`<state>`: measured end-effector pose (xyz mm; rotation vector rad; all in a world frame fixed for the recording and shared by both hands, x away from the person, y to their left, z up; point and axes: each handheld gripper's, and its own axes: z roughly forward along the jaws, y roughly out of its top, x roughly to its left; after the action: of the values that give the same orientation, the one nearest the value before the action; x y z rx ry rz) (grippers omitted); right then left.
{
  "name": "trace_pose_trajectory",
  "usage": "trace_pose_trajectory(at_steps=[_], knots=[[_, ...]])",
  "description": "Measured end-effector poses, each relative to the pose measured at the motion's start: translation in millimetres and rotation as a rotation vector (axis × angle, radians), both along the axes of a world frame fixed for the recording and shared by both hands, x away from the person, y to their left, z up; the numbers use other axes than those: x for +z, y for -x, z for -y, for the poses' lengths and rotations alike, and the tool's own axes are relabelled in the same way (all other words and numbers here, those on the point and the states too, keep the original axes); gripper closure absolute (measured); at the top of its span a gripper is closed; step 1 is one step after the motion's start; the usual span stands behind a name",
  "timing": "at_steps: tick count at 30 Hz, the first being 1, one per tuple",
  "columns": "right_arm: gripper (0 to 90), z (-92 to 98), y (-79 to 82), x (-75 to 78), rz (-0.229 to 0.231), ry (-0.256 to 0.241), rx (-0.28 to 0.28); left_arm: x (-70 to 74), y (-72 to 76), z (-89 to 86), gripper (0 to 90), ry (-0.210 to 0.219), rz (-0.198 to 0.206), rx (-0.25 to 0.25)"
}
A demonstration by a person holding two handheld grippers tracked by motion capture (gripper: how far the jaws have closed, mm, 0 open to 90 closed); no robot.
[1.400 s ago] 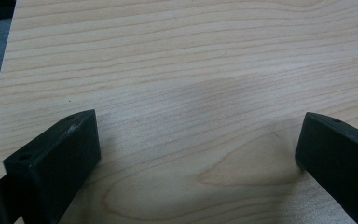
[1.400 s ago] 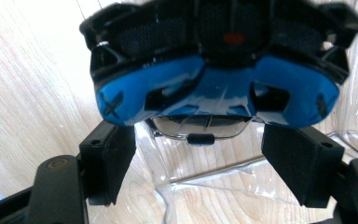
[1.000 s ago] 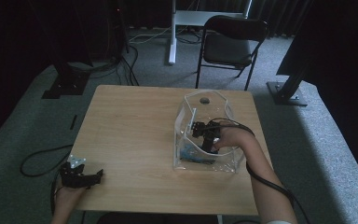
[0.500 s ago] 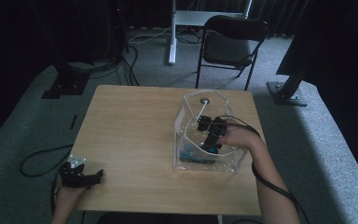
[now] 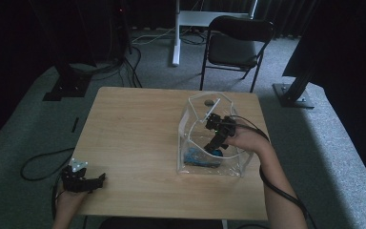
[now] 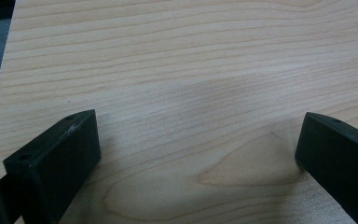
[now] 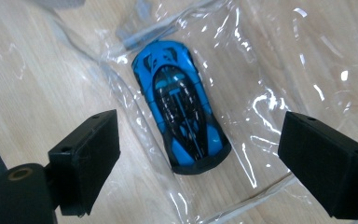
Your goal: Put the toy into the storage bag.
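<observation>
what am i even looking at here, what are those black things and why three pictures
A person sits at a wooden table, holding a hand-held two-jaw gripper in each hand. One picture looks down from above; the other two come from cameras riding on the grippers, looking along their black jaws. The left gripper rests open near the table's front left corner, over bare wood. The right gripper reaches into a clear plastic box, jaws open on either side of a blue toy car lying in clear plastic wrap. Nothing is held yet.

Glossy blue toy car (image 7: 182, 105), crinkled clear plastic bag (image 7: 261, 93), matt pale wood table (image 6: 191, 70)
</observation>
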<state>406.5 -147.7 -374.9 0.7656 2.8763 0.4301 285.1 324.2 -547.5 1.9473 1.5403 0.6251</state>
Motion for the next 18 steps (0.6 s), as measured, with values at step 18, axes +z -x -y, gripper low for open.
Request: trace_pose_trajectory(at_steps=[18], knots=[[12.2,28.9,16.2,28.5,0.134,-0.244,-0.025,-0.1,-0.1,0.0,0.3,0.000,0.002,0.000]])
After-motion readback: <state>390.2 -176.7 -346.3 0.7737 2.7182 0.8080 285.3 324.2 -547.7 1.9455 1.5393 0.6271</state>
